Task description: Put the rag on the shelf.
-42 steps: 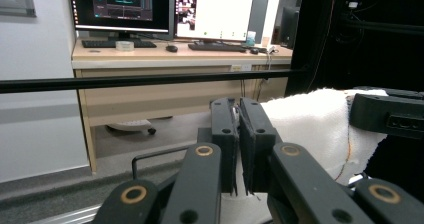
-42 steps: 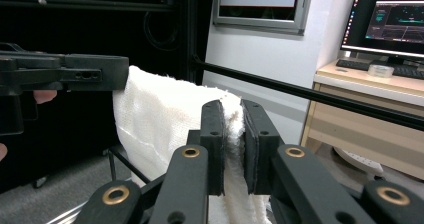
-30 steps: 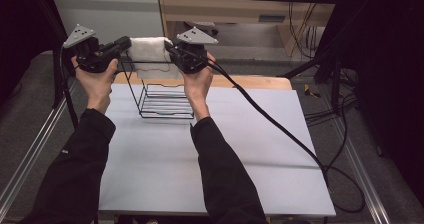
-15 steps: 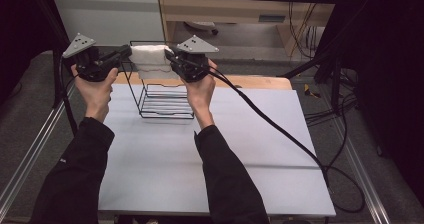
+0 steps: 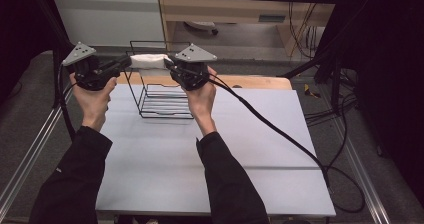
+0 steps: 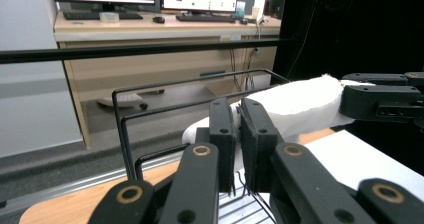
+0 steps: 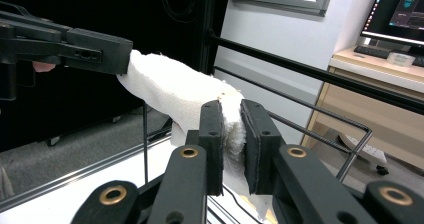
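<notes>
Left gripper (image 5: 122,64): jaws nearly closed, clamped on one end of a white cloth (image 5: 148,61); in the left gripper view (image 6: 239,151) the folded edge sat pinched between the two pads.

Right gripper (image 5: 170,66): jaws likewise nearly closed, clamped on the opposite end of the cloth; in the right gripper view (image 7: 231,149) a thick wad of fabric (image 7: 190,96) filled the narrow gap.

Cloth: rolled or folded into a short bundle (image 6: 295,106), stretched between the two grippers. Long axis ran level, side to side across the high view, one end toward each gripper. Held in the air above the top of a black wire basket (image 5: 162,96), at the basket's far side; whether it touched the top wire could not be told.

Basket: upright, standing on the white counter (image 5: 250,149) near its far edge.

Hands: left hand (image 5: 92,91) and right hand (image 5: 202,91) raised, dark sleeves (image 5: 75,179) trailing toward the near edge.
</notes>
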Motion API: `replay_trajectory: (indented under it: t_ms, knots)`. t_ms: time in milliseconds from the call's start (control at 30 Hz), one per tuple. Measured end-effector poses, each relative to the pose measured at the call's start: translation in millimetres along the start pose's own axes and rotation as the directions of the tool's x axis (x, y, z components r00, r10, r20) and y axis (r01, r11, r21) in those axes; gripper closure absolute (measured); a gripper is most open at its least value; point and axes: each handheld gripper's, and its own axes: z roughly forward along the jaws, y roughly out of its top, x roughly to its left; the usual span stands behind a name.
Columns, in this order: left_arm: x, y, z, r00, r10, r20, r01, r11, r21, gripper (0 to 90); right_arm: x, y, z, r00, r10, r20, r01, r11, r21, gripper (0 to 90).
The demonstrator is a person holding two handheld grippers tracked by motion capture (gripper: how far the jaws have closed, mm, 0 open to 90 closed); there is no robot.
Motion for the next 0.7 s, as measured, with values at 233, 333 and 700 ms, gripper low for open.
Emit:
replay_trajectory:
  t_ms: [233, 333, 700]
  knots:
    - [4.6, 19.8, -8.1, 0.9996, -0.027, -0.004, 0.027, 0.9996, 0.003, 82.6, 0.7, -2.9, -0.7, 1.0000, -0.004, -0.003, 0.004, 1.000, 0.004, 80.7]
    - [5.7, 29.5, -6.4, 0.9995, -0.026, -0.020, 0.026, 0.9993, 0.025, 88.7, 1.1, -5.3, -0.2, 1.0000, 0.002, -0.006, -0.002, 1.000, 0.003, 80.7]
    - [-4.2, 22.3, 16.9, 0.9992, 0.020, 0.036, -0.026, 0.9871, 0.158, 89.9, 2.5, -6.8, -1.3, 0.9998, -0.016, -0.011, 0.016, 1.000, 0.014, 80.4]
